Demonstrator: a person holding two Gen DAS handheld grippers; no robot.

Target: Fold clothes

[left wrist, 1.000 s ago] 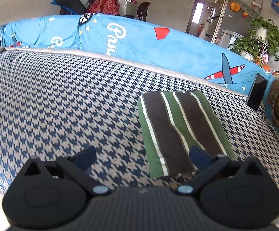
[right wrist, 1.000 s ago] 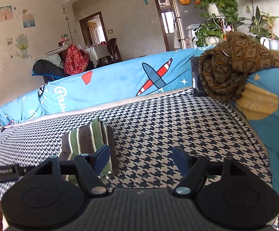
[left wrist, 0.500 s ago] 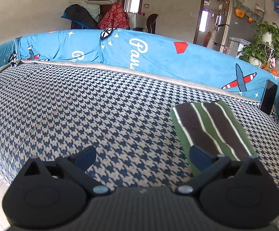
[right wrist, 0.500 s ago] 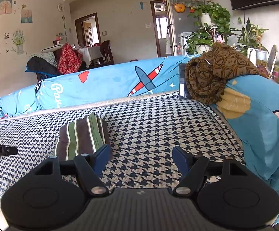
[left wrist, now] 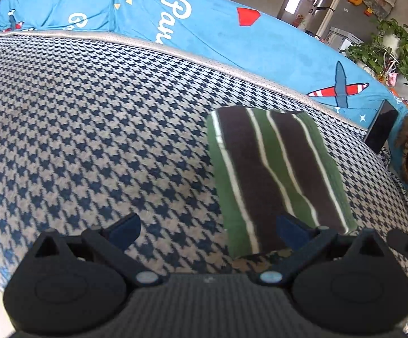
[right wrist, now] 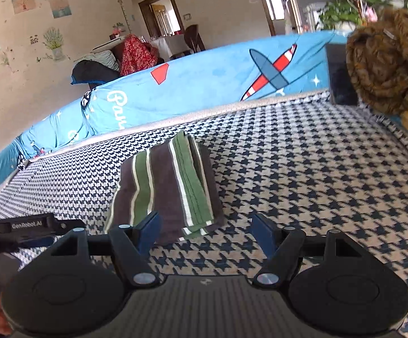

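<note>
I see one folded green-and-brown striped cloth garment point(left wrist: 277, 177) lying flat on the houndstooth-patterned fabric sofa seat point(left wrist: 91, 140). I judge it soft, light and limp; I would take it by the stacked layers at its near edge. My left gripper point(left wrist: 208, 226) and right gripper point(right wrist: 205, 226) both stand with jaws apart, holding nothing. One brown patterned crumpled cloth point(right wrist: 384, 62) rests on the armrest.

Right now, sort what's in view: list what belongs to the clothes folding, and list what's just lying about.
Belongs to the job:
striped garment, folded on the houndstooth cushion
left gripper, open
right gripper, open
brown patterned cloth, bunched, perhaps next

Lying about:
blue airplane cover
dark box
potted plants
</note>
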